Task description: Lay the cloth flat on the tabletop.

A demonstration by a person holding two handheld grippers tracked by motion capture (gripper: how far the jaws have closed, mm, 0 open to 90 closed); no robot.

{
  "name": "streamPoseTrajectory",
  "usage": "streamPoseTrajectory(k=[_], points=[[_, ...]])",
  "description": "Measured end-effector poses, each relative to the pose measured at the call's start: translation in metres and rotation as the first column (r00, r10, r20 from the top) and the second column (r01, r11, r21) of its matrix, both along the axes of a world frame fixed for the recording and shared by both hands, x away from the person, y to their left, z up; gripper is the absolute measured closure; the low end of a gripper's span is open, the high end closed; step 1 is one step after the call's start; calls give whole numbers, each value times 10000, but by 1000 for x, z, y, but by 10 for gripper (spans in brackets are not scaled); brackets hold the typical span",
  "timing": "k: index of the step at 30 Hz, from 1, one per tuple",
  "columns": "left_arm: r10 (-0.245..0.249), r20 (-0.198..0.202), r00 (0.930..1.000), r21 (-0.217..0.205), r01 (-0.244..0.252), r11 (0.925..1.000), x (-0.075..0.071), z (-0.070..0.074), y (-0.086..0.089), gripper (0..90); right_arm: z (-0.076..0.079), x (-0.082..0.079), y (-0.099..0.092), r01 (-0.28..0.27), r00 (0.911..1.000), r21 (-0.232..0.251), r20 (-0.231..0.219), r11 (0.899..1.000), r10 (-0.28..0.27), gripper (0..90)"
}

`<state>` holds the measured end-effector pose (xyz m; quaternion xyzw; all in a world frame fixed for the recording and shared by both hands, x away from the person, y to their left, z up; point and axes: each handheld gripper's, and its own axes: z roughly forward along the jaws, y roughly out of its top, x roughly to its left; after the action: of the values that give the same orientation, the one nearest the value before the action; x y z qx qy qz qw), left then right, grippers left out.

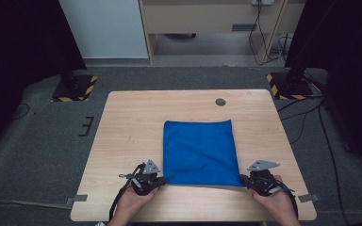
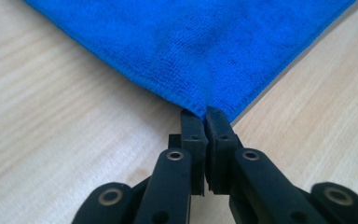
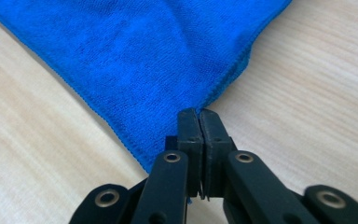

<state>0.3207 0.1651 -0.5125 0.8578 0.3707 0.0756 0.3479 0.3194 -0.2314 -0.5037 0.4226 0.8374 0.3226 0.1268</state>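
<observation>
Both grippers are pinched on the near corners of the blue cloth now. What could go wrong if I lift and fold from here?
1. The left gripper holds only the very tip of the blue cloth, so that corner may slip out on lifting.
2. The right gripper bites the edge slightly off its corner, so the fold may come out skewed.
3. The far edge lies loose on the table; a fast pull could drag the cloth instead of folding it.

table (image 1: 122, 122): light wood, round grey cable cap (image 1: 220, 101) near far edge | floor: grey carpet (image 1: 37, 132) | yellow-black striped stand bases (image 1: 74, 88) at both far corners
</observation>
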Motion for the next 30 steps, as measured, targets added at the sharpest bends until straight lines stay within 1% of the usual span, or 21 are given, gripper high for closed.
streamPoseTrajectory(k=[1,2,3,4,5,6,7,8,9,10,11,13,14,16,19,21,24,28,30], points=[[119,-38,9999,-53,-120,9999,-2,0,1,804,0,-1,0,30,10000,-5,-3,10000,-30,812],[225,-47,9997,-168,-226,9996,-3,1,2,719,1,-2,-1,108,9999,-34,91,9999,-108,753],[225,-47,9997,-168,-226,9996,-3,1,2,600,1,-2,-1,108,9999,-34,91,9999,-108,753],[450,234,9987,-340,-442,9984,-5,4,3,503,2,-1,-3,253,9992,130,311,9996,-257,591],[543,417,9976,-384,-528,9979,-6,5,4,431,4,0,-4,351,9984,237,429,9991,-361,547],[662,627,9958,-414,-637,9971,-6,7,6,380,4,0,-5,372,9977,297,559,9989,-389,508],[740,795,9941,-435,-707,9966,-5,9,7,327,5,1,-5,415,9959,361,785,9985,-442,453],[740,795,9941,-435,-707,9966,-5,9,7,289,5,3,-5,434,9949,368,898,9984,-465,403],[953,1008,9903,-604,-895,9942,-2,10,11,261,5,4,-4,520,9936,412,982,9978,-559,358],[953,1008,9903,-604,-895,9942,-2,10,11,240,5,4,-4,520,9936,412,982,9978,-559,358],[1091,1070,9883,-706,-1019,9923,1,11,13,218,5,6,-2,541,9920,467,1114,9974,-590,312],[1297,1134,9850,-814,-1209,9893,7,11,17,189,4,9,-1,530,9912,461,1193,9975,-582,266],[1317,1172,9843,-825,-1225,9890,8,11,18,172,3,12,0,620,9894,509,1281,9968,-681,243],[1396,1262,9821,-825,-1298,9881,11,12,19,157,2,16,2,645,9893,585,1273,9962,-716,202],[1518,1414,9782,-799,-1416,9867,16,12,22,126,1,23,6,595,9879,713,1392,9957,-690,162],[1540,1508,9765,-759,-1439,9867,18,12,24,106,1,28,11,521,9875,803,1440,9954,-634,145],[1617,1674,9725,-798,-1501,9854,21,13,28,85,1,32,17,392,9857,738,1609,9965,-507,109],[1700,1751,9698,-879,-1566,9837,24,13,34,75,2,38,27,248,9858,804,1635,9965,-378,104],[1874,1746,9666,-996,-1721,9800,27,13,41,73,3,40,33,99,9846,870,1728,9962,-248,97]])
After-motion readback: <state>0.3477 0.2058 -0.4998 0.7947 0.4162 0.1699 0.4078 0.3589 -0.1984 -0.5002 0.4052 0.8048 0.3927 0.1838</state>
